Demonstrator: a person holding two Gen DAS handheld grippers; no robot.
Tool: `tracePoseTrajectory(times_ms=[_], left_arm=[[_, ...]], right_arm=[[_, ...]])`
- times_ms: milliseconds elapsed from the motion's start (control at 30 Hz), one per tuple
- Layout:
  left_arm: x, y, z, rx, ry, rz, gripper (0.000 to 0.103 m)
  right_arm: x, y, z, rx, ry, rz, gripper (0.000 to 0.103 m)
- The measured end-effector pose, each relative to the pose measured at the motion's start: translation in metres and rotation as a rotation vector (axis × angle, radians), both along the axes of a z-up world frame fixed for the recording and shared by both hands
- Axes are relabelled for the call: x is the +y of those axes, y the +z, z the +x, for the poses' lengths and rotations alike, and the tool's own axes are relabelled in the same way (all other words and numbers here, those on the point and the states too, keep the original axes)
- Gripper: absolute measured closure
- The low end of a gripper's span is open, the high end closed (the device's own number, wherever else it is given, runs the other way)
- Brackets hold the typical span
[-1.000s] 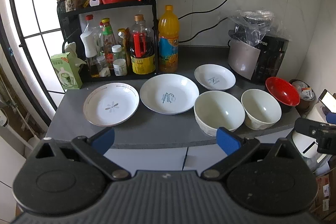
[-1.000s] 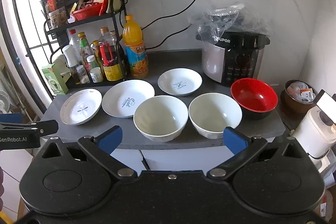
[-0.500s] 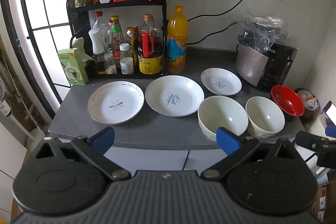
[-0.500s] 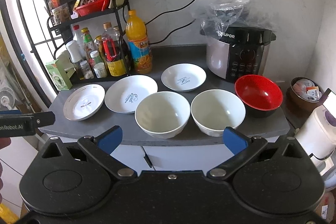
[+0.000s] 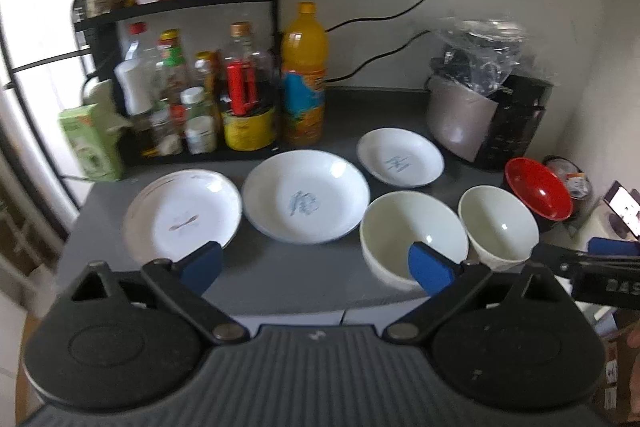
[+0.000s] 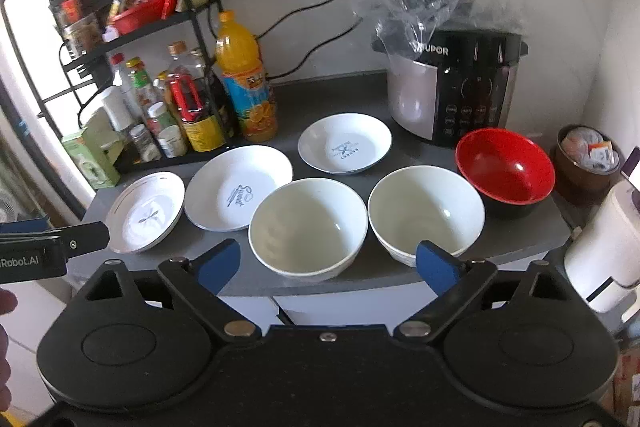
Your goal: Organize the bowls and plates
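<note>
Six dishes sit on the grey worktop. Taking the large plate as landmark: a gold-rimmed plate lies just left of it, a small plate behind it to the right, and two white bowls and a red bowl further right. The right gripper hangs before the bowls, jaws wide though just closing slightly, gripping nothing. The left gripper is wide apart, empty.

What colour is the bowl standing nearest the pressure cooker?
The round glossy bowl is red inside and black outside; clearest in the right wrist view.
</note>
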State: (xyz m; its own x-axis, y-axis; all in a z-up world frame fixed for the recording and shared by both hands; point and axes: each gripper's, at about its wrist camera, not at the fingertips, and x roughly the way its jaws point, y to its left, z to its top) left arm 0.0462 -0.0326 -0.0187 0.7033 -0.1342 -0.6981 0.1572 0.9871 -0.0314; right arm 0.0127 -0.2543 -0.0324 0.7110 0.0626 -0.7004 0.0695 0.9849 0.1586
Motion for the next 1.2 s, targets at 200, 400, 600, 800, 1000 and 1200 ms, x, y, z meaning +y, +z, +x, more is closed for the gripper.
tracePoseTrajectory(times_ms=[200, 400, 600, 800, 1000, 1200], left_arm=[[0.004, -0.024, 0.045, 0.033, -0.122, -0.015, 0.013], [0.011, -0.041, 0.075, 0.069, -0.229, -0.033, 0.021], [0.01, -0.055, 0.102, 0.137, -0.3, -0.067, 0.032], [-0.003, -0.063, 0.118, 0.166, -0.351, -0.067, 0.048], [-0.015, -0.085, 0.138, 0.24, -0.329, -0.07, 0.059], [-0.031, -0.107, 0.156, 0.289, -0.288, -0.06, 0.059]], right_arm=[[0.01, -0.02, 0.028, 0.038, -0.112, 0.001, 0.022], [0.016, -0.036, 0.052, 0.078, -0.259, 0.06, 0.023], [0.027, -0.047, 0.065, 0.108, -0.32, 0.035, 0.027], [0.028, -0.058, 0.076, 0.138, -0.354, 0.066, 0.039], [0.019, -0.077, 0.09, 0.183, -0.371, 0.106, 0.05], [0.003, -0.098, 0.106, 0.213, -0.347, 0.126, 0.053]])
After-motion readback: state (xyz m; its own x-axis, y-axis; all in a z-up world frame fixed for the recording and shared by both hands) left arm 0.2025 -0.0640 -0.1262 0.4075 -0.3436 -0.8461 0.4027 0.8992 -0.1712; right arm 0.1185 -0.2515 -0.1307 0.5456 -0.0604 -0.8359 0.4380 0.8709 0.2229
